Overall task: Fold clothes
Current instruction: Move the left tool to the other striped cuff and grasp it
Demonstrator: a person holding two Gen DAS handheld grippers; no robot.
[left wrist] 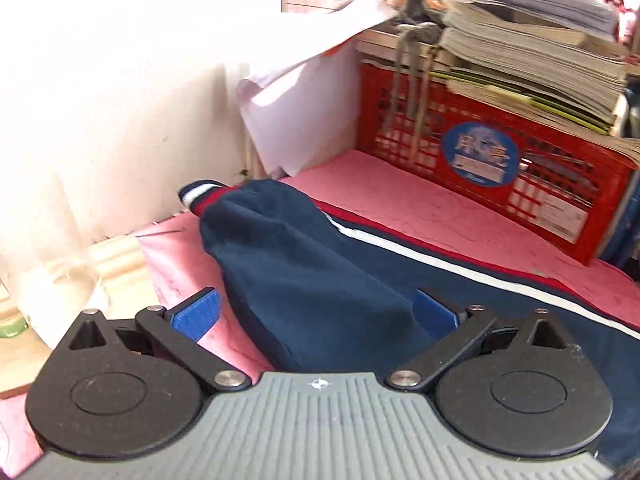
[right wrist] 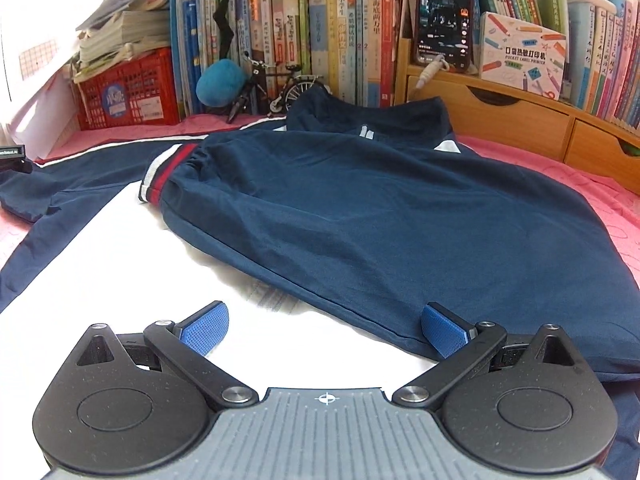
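Blue jacket lies spread on pink desk, one sleeve already folded over body. Left gripper, right gripper: jaws spread, pinching nothing. Risk: thin slippery cloth slips out, fold flops open. Other sleeve near red crate might snag it.

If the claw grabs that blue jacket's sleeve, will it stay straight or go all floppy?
Probably floppy: the jacket is thin cloth that already lies in soft wrinkles and folds. The sleeve would likely droop and drag the rest along. It looks smooth, so it may slip unless the open left claw pinches firmly.
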